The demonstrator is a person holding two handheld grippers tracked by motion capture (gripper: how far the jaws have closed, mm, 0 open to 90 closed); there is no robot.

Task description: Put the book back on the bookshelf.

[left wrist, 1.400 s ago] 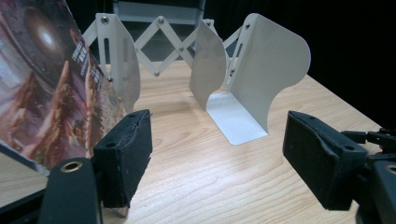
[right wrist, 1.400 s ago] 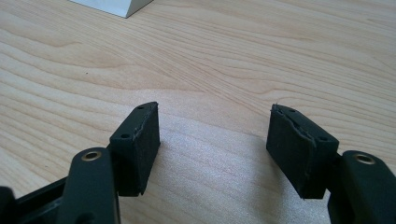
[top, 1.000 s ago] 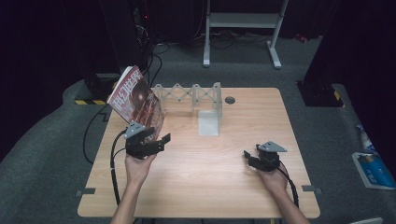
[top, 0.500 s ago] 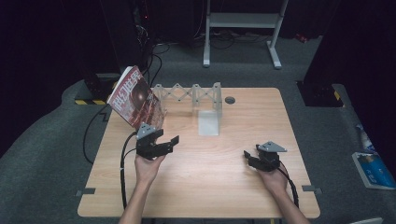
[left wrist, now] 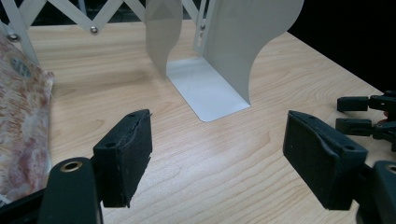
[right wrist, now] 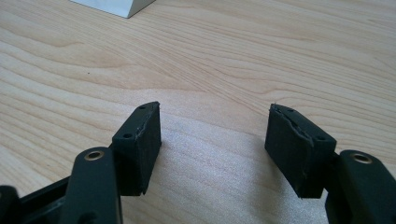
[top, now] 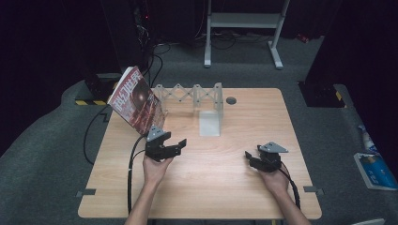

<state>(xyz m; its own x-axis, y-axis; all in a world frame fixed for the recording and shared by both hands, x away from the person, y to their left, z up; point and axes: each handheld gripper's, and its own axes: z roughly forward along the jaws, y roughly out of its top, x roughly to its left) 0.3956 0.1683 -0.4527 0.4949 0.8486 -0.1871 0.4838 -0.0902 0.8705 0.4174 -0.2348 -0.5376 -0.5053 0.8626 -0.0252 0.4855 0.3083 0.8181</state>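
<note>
A red-covered magazine stands tilted at the table's back left, leaning on a clear accordion rack. In the left gripper view its mottled cover shows at the left edge. A grey metal bookend stands at the rack's right end, large in the left gripper view. My left gripper hovers just in front of the magazine, open and empty. My right gripper rests low over the wood on the right, open with nothing between its jaws.
The wooden table has a round cable hole near its back edge. The right gripper appears far right in the left gripper view. A corner of the bookend's base tops the right gripper view. Cables trail off the front edge.
My left gripper has drawn away from the magazine's lower edge, moving right and lower toward the table, still open. The magazine stays leaning. The right gripper has not moved.
</note>
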